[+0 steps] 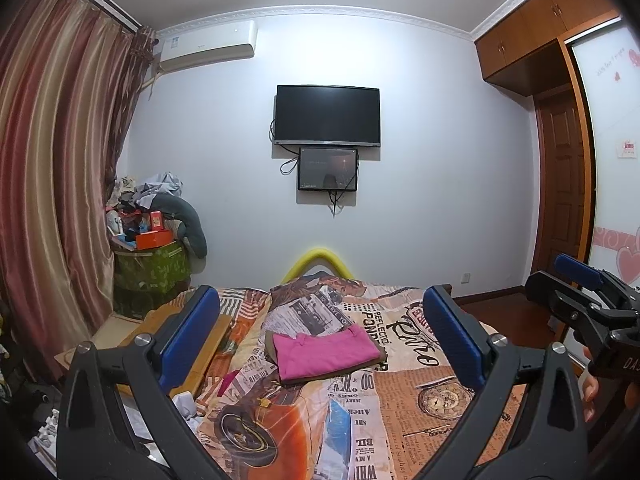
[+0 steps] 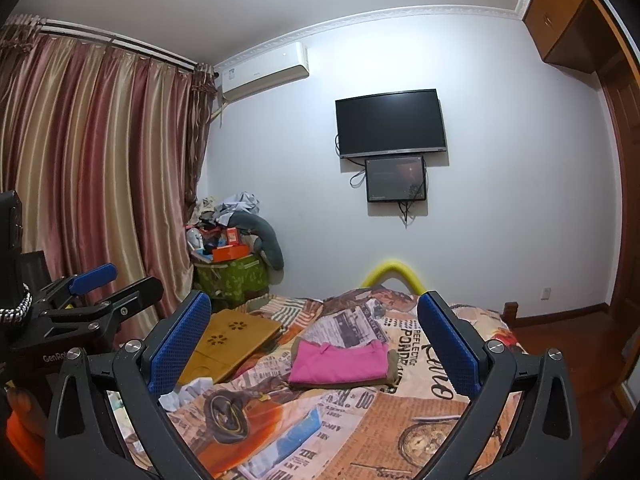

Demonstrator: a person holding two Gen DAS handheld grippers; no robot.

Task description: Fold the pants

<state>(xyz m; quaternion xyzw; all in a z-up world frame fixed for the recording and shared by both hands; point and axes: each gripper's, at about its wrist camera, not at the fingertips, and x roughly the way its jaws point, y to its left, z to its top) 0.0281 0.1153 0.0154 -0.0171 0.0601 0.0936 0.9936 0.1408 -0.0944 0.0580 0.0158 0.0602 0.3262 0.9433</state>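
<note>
A newspaper-print bedspread (image 1: 420, 392) fills the bedroom; folded pink pants (image 1: 326, 354) lie ahead between both spread-jawed, empty grippers, left gripper (image 1: 320, 336) and right gripper (image 2: 316, 344)

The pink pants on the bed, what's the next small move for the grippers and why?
Probably none on the pink pants: they already lie folded flat on a folded brown garment on the bed. Both the left gripper and right gripper are open, raised and empty, so drawing back seems right.

Side-by-side wrist views above the bed (image 1: 420, 400), facing the far wall; shared television (image 2: 390, 122).
</note>
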